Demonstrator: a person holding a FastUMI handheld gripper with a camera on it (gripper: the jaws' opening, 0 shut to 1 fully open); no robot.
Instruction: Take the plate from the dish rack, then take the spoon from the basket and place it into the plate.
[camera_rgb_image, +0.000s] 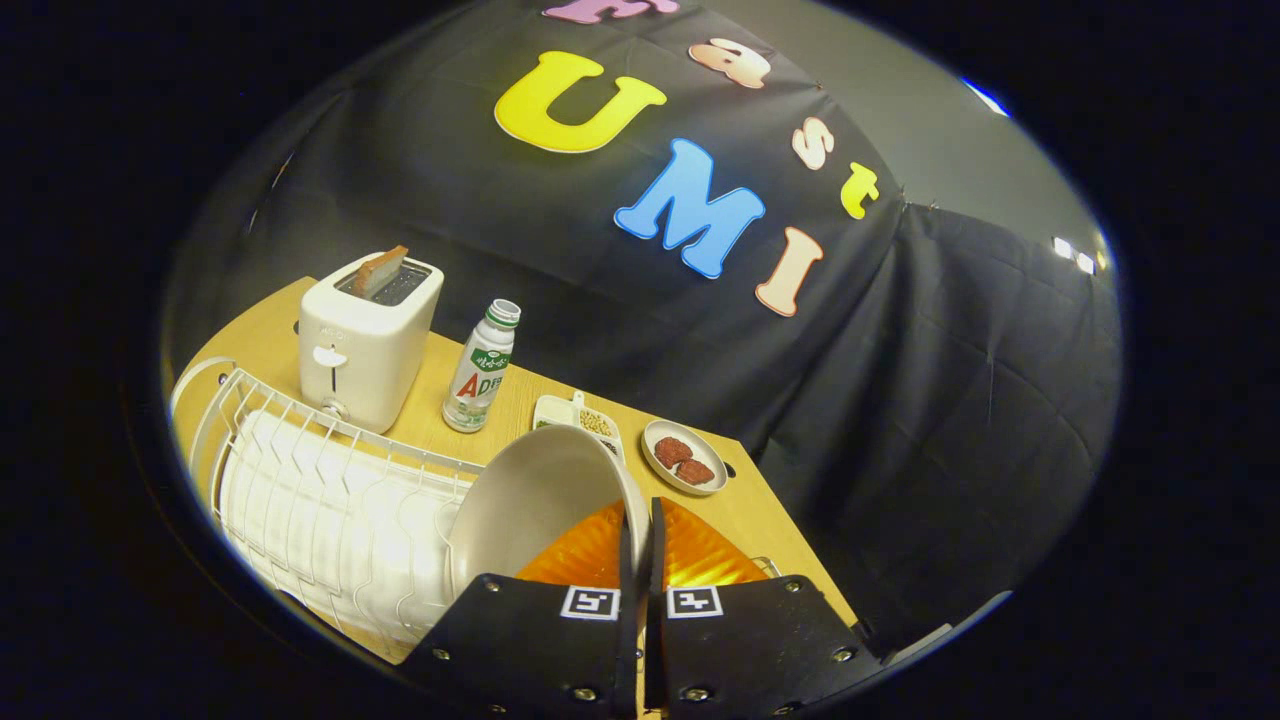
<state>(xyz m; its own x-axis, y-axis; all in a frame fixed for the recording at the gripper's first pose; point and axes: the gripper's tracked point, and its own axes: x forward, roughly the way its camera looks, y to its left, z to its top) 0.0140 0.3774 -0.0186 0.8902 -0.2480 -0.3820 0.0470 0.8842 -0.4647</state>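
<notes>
We see the gripper with its two fingers closed on the rim of the plate, which stands tilted on its edge above the white dish rack. Just behind the fingers lies an orange basket. Further on the wooden table we find a small dish with red pieces, a divided dish, a bottle and a white toaster with bread.

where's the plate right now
The round white plate stands on edge between the gripper's closed fingers, its rim pinched, lifted just beside the white wire dish rack and in front of an orange object.
</notes>
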